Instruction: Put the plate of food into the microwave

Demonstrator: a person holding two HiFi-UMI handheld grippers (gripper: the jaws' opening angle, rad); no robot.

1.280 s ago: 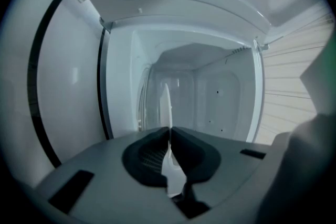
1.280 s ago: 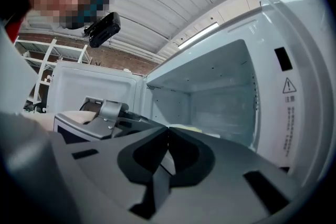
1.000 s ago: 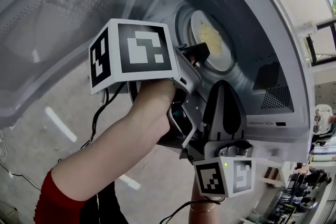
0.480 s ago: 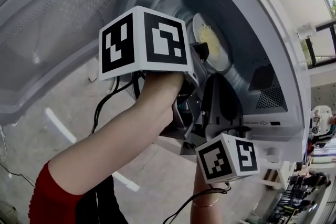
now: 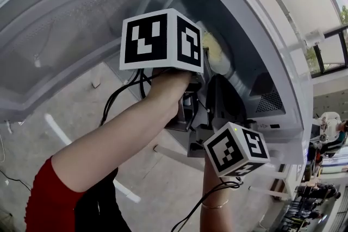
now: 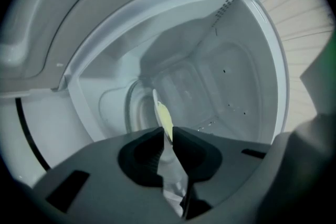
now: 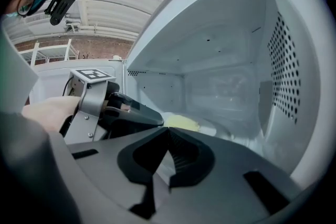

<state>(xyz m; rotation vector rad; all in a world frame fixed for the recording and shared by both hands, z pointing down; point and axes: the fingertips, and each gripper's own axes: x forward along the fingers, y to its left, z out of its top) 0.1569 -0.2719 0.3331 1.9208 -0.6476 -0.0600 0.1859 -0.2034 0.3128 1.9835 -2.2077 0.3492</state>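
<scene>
Left tongs (image 6: 167, 131): jaws a narrow slit apart and they have just been easing open. The rim of the plate (image 6: 162, 113) stands edge-on in that slit. Pads lie close on both faces of the rim; I see no gap between pad and rim, so I log it as a pinch on the plate.

Right tongs (image 7: 168, 131): jaw tips pressed together, nothing between them. They sit just at the mouth of the microwave (image 7: 226, 60), pointing in, beside and a little behind the left tongs.

Plate: inside the microwave cavity, low near its floor, toward the left side as the right gripper view has it. Yellow food (image 7: 182, 123) lies on it. Whether the plate sits flat on the floor I cannot tell.

Microwave door (image 5: 70, 24): swung wide open, at the left of the head view, its inner face toward me.

My left hand (image 5: 166, 92) reaches into the opening from below, a red sleeve (image 5: 46, 198) on that arm. The right tongs hang just under it, well clear of the plate.

Perforated vent holes (image 7: 286, 65) show on the cavity's right wall.
</scene>
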